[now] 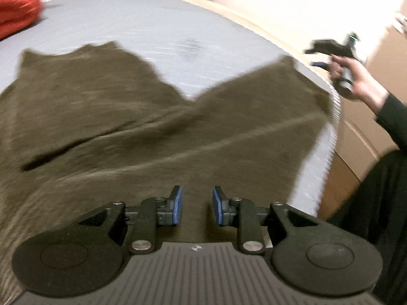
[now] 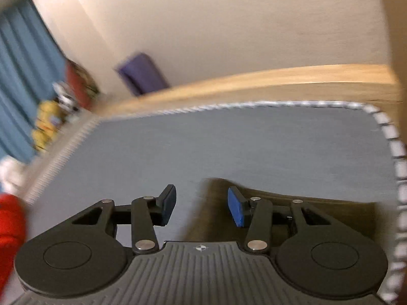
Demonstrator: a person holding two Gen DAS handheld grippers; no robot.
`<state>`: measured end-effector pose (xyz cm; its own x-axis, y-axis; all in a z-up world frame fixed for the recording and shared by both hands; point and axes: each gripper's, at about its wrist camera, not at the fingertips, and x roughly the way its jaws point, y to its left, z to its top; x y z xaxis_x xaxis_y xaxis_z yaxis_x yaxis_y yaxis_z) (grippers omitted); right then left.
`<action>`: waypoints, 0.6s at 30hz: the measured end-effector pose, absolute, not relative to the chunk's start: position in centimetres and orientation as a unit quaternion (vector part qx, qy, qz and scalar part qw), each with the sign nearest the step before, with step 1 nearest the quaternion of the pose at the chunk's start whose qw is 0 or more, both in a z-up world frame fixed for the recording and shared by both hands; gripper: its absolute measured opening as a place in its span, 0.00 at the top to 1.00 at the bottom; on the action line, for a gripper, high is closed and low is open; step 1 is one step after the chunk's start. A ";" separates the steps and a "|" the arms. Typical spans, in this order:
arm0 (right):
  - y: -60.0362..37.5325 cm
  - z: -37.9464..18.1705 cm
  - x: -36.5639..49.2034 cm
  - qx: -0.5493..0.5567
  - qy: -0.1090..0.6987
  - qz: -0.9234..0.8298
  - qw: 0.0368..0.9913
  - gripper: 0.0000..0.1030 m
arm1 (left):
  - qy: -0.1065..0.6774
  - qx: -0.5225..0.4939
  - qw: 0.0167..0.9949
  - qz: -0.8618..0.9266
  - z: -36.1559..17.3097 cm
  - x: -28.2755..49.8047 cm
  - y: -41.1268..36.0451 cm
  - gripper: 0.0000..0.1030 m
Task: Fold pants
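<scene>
Olive-brown pants (image 1: 127, 127) lie spread on the grey mattress (image 1: 132, 28), their two legs fanning away from me in a V. My left gripper (image 1: 197, 206) hovers over the near part of the cloth, its blue pads (image 1: 178, 203) apart with nothing pinched between them. A hand at the right edge holds my right gripper (image 1: 314, 57) beyond the right leg's end. In the right wrist view, the right gripper (image 2: 202, 206) is open above a corner of the pants (image 2: 318, 208), gripping nothing.
A red garment (image 1: 17, 7) lies at the mattress's far left corner, also seen as red cloth (image 2: 10, 228). A wooden bed frame (image 2: 254, 78) borders the mattress, with a purple object (image 2: 142, 73) beyond. The person's dark-clothed body (image 1: 376, 203) stands at the right, by cardboard boxes (image 1: 381, 58).
</scene>
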<state>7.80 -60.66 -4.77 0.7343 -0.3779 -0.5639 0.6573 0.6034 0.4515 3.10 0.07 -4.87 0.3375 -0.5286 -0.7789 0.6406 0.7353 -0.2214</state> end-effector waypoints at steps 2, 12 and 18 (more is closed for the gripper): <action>-60.9 -4.9 6.5 0.312 0.243 -0.331 0.857 0.53 | 0.448 0.082 0.799 -0.391 -5.2 1.9 -1.1 0.72; -65.6 -8.1 -1.2 0.336 0.316 -0.391 0.796 0.53 | 0.461 0.163 0.752 -0.442 -7.9 -1.6 -4.2 0.52; -64.5 -9.2 -0.2 0.290 0.353 -0.366 0.811 0.68 | 0.449 0.193 0.759 -0.431 -7.7 -2.4 -4.6 0.87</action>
<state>-0.18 -64.55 -9.25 0.4829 -0.3897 -0.7841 0.7985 0.5635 0.2118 -2.39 -4.65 -7.71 0.2256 -0.4805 -0.8475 0.8275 0.5536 -0.0936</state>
